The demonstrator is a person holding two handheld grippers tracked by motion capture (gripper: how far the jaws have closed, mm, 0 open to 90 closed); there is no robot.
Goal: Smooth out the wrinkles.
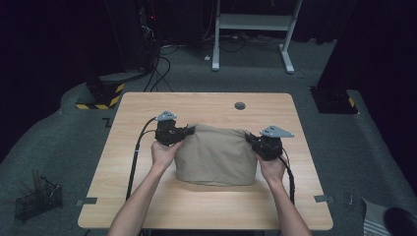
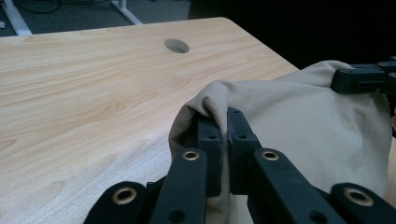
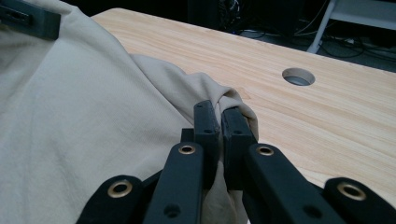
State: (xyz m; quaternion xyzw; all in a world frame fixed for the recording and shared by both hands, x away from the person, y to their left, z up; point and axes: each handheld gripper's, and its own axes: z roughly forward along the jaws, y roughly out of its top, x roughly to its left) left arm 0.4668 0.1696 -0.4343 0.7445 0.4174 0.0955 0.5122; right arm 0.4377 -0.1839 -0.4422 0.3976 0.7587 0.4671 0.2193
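here, a beige cloth lies mid-bench, each far corner pinched in a closed gripper: left gripper, right gripper. only thin folds are held, so an uneven pull could likely slip one free.

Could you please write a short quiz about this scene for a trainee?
1. True or false: the left gripper is shut on the cloth.
2. What does the right gripper hold: A) a cable, B) a fold of the cloth, C) nothing?
3. Which feature is cut into the table beyond the cloth?

Key
1. True; in the left gripper view its jaws pinch a fold at the cloth's edge.
2. B; in the right gripper view the jaws are closed on a fold at the opposite edge.
3. A round hole.
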